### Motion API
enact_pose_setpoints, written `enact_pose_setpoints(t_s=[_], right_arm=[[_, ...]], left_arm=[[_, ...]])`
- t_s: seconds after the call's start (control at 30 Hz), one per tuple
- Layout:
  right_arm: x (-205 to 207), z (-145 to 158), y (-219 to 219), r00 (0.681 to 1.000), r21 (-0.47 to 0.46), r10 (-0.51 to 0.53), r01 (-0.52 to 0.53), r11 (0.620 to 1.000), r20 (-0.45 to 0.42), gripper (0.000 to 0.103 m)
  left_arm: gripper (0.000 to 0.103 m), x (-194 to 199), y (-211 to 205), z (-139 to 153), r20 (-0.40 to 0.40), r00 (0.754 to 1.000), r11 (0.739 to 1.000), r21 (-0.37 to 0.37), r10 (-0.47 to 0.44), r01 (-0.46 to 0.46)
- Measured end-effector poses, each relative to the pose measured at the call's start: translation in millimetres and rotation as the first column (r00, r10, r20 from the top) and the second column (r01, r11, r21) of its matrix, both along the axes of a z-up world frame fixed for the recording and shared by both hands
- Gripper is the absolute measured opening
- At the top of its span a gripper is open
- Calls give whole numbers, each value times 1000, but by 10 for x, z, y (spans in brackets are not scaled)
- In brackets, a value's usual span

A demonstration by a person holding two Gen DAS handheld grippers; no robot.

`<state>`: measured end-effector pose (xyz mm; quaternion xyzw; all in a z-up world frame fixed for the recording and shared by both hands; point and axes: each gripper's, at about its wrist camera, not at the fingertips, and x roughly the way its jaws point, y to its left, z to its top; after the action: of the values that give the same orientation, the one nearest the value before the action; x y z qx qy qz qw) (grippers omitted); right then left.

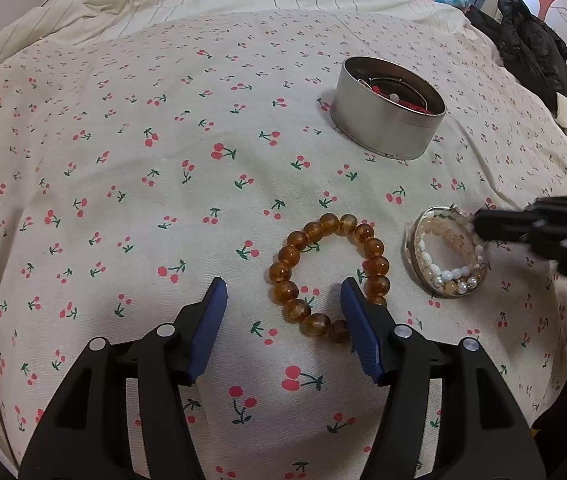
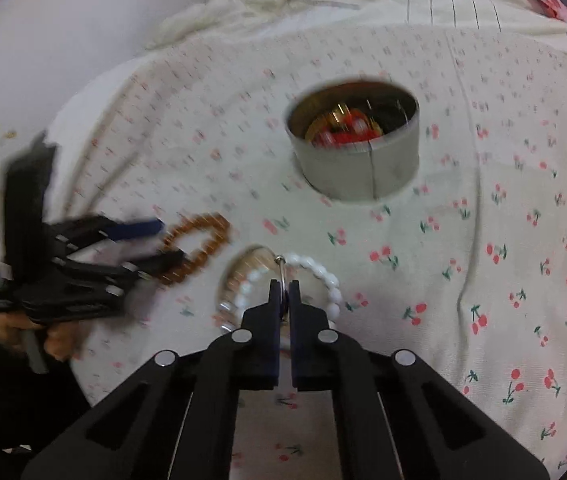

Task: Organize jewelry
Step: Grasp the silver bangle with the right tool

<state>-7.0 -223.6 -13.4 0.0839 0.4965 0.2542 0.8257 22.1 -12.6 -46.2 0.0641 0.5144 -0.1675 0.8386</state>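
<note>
Blue-padded jaws of the left gripper (image 1: 283,292) stand apart, tilted down over an amber bead bracelet (image 1: 329,276) lying on the cherry-print sheet (image 1: 123,184); one pad sits inside the loop, the other outside to the left, neither pressing the beads. The right gripper (image 2: 283,286) is pinched tight on a thin silver bangle (image 1: 413,258) just right of the amber one. Within that bangle lie a white pearl bracelet (image 1: 449,276) and a pale peach bead bracelet (image 1: 453,236). Farther off stands one round metal tin (image 1: 387,120), open-topped, holding red and gold pieces, blurred, perhaps more bracelets. A hand (image 2: 23,328) grips the left tool.
</note>
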Motion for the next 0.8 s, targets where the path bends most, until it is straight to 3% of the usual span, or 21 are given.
enact_pose_setpoints(t_s=[0.2,0.33,0.47,0.53,0.8], right_arm=[[-45,252,-250,999,176,-25,20,984,29,0],[-10,280,-415,998,236,-56,52,970,12,0],[-14,174,-270,1000,121,-26,28,992,-15,1],[-9,65,-162,1000,-14,-27,27,1000,-13,1],[10,-94,-30,1000,-85,-4,3,996,-21,1]], left_arm=[[59,-3,-5,-13,4,1000,1000,11,-4,4],[59,10,-19,-24,2,1000,1000,12,-3,3],[60,14,-25,-33,5,1000,1000,15,-4,4],[60,14,-26,-37,7,1000,1000,16,-4,4],[61,8,-24,-40,7,1000,1000,17,-7,7]])
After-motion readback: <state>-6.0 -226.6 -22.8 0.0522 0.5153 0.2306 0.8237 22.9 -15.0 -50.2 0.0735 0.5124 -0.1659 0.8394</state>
